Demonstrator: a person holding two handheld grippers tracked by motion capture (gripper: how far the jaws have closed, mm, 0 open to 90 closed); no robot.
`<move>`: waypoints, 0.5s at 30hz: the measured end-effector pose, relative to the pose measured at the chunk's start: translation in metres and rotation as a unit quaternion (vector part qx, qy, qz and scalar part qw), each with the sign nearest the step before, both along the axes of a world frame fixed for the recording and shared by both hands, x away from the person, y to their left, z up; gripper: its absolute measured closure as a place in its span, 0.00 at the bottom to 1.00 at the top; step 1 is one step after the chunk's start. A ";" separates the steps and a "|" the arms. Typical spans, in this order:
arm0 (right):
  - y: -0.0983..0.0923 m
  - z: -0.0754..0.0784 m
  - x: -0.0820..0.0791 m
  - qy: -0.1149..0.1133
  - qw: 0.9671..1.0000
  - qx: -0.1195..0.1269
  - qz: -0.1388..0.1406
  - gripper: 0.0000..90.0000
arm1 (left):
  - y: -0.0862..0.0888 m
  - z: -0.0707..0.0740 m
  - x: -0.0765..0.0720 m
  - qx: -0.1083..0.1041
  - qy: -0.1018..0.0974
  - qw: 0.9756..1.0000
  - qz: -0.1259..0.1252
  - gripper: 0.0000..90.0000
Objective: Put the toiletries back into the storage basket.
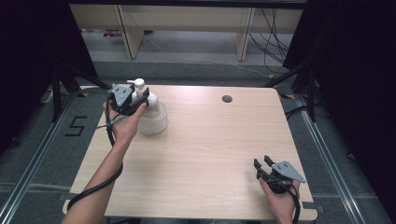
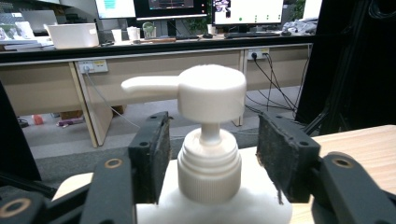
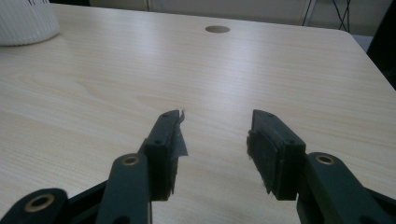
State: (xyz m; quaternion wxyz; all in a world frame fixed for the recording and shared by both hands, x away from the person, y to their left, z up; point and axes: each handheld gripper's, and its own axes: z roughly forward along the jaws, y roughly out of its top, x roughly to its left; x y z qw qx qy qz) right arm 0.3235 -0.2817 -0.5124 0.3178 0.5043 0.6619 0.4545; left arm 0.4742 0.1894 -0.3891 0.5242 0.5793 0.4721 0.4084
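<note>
A white pump bottle [image 1: 152, 116] stands upright near the far left corner of the wooden table [image 1: 210, 144]. My left gripper [image 1: 142, 100] is level with the bottle's top, its jaws on either side of the ribbed cap [image 2: 210, 163] below the pump head [image 2: 212, 93]. A small gap shows between each pad and the cap, so the jaws stand open. My right gripper [image 1: 262, 162] rests low at the near right of the table, open, with nothing between its pads [image 3: 275, 149]. In the right gripper view the bottle's base [image 3: 25, 21] shows at the top left.
A round cable hole [image 1: 227, 99] sits in the table's far edge, right of centre. Beyond the table are desk legs [image 1: 126, 32] and loose cables on the floor. Black curtains and a stand flank the table on both sides.
</note>
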 end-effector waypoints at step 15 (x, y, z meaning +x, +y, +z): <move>-0.001 -0.001 0.003 -0.008 1.000 0.000 0.009 0.60 | 0.028 -0.030 -0.058 0.007 -0.007 1.000 -0.007 0.43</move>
